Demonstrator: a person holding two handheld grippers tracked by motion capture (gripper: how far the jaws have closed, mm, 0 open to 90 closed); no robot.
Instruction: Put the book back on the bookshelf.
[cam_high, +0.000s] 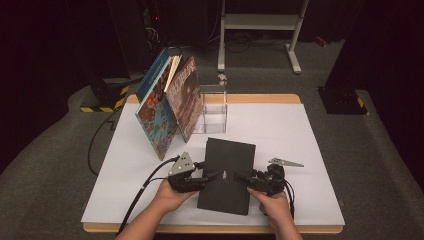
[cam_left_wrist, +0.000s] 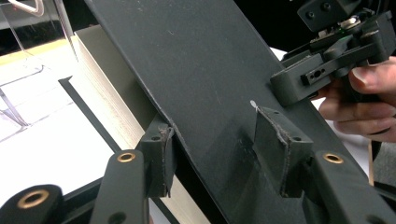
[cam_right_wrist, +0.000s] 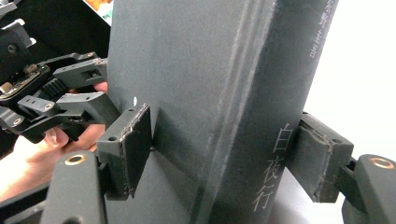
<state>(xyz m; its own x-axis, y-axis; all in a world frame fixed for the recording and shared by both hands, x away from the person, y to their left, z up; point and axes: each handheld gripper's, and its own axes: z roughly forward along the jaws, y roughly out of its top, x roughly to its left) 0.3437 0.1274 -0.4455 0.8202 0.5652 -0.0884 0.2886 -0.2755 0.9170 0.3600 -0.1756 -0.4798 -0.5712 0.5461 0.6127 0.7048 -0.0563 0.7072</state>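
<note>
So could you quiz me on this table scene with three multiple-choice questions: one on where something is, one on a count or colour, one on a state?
1. Where does the black book lie?
A. at the near middle of the table, between the two grippers
B. inside the clear box
C. on the floor

2. How many picture books lean together at the back left?
A. none
B. two
C. five

3. What is the left gripper doing?
A. hanging in the air far from the book
B. gripping the book's front cover, one jaw under it and one on top
C. holding a picture book

Answers:
1 A: the high view shows it on the white table with the right gripper at its other side.
2 B: two picture books stand tilted beside the clear box.
3 B: the left gripper view shows the lifted cover between the pads, pages below.
</note>
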